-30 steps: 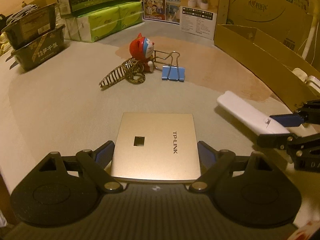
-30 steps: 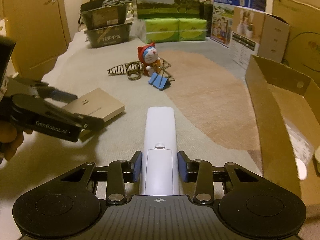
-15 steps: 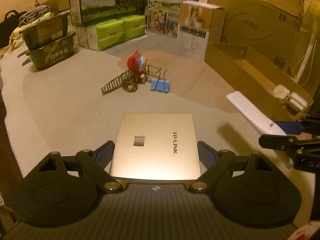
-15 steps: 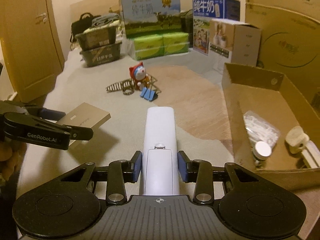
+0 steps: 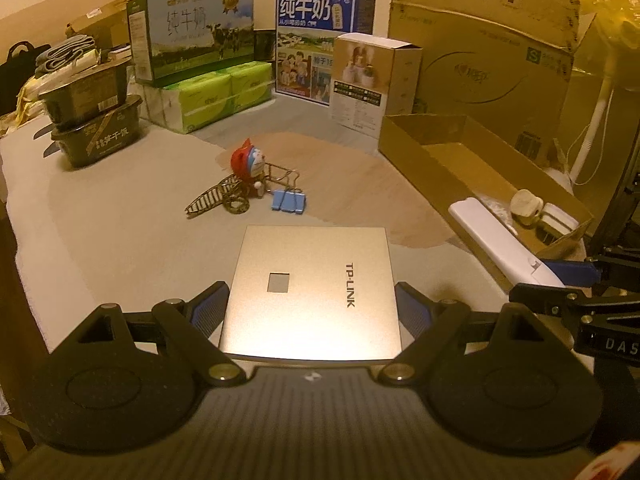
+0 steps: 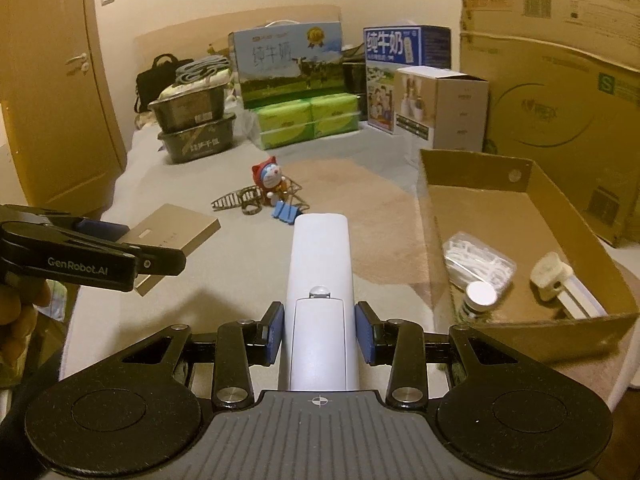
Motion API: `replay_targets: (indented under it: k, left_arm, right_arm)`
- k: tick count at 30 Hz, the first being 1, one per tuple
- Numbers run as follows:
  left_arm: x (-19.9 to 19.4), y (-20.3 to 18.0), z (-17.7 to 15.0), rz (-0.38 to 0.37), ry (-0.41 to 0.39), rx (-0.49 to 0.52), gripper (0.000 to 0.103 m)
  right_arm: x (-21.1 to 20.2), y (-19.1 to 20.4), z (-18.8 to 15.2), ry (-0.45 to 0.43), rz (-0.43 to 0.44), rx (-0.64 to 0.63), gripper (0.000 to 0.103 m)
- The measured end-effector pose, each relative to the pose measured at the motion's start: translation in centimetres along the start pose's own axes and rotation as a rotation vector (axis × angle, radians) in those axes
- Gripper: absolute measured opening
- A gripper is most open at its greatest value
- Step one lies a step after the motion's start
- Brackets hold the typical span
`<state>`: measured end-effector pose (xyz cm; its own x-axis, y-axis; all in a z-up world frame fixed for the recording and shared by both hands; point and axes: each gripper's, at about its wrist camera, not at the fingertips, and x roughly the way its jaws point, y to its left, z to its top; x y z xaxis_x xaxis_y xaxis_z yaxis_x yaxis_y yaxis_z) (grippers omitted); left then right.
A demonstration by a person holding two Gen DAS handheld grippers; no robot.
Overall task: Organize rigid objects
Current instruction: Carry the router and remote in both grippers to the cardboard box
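My left gripper (image 5: 312, 304) is shut on a flat gold TP-LINK box (image 5: 312, 280) and holds it above the grey mat; the box also shows in the right wrist view (image 6: 176, 236). My right gripper (image 6: 320, 332) is shut on a long white remote (image 6: 320, 280), also lifted, which shows in the left wrist view (image 5: 496, 244) beside the open cardboard box (image 5: 416, 156). That cardboard box (image 6: 480, 172) holds a bag of white picks (image 6: 476, 260), a small bottle (image 6: 478, 300) and a white plug (image 6: 560, 284).
On the mat lie a Doraemon figure (image 5: 248, 164), a striped hair clip (image 5: 214, 200) and blue binder clips (image 5: 289, 202). Milk cartons (image 5: 192, 32), green tissue packs (image 5: 208, 98), dark tubs (image 5: 96, 136) and large cardboard boxes (image 5: 480, 56) line the back.
Both grippers have risen with their loads, so the mat objects look farther away. The cardboard box interior has come into view, and the remote now sits closer to the box's edge.
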<state>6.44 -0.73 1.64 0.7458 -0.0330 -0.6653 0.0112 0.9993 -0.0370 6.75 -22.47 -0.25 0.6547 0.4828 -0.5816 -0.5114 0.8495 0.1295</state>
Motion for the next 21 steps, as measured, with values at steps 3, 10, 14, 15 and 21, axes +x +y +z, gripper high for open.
replay_targets:
  k: [3,10,14,15,21]
  left_arm:
    - [-0.1,-0.8,0.3,-0.013,-0.006,0.006,0.086]
    - [0.1,-3.2,0.7,-0.051,-0.008,0.03,0.086]
    - [0.3,-4.4,0.9,-0.073,-0.007,0.046,0.086]
    - [0.3,-4.7,0.9,-0.077,-0.007,0.049,0.086]
    - [0.5,-6.7,1.5,-0.108,-0.013,0.065,0.086]
  right_arm:
    - [-0.9,-0.6,-0.1,-0.009,-0.008,0.011,0.038]
    - [-2.5,-2.2,-0.5,-0.028,-0.036,0.038,0.038]
    - [-3.4,-3.1,-0.7,-0.036,-0.053,0.057,0.038]
    - [-3.6,-3.3,-0.8,-0.038,-0.057,0.061,0.038]
    - [-4.7,-5.0,-1.0,-0.053,-0.091,0.092,0.038]
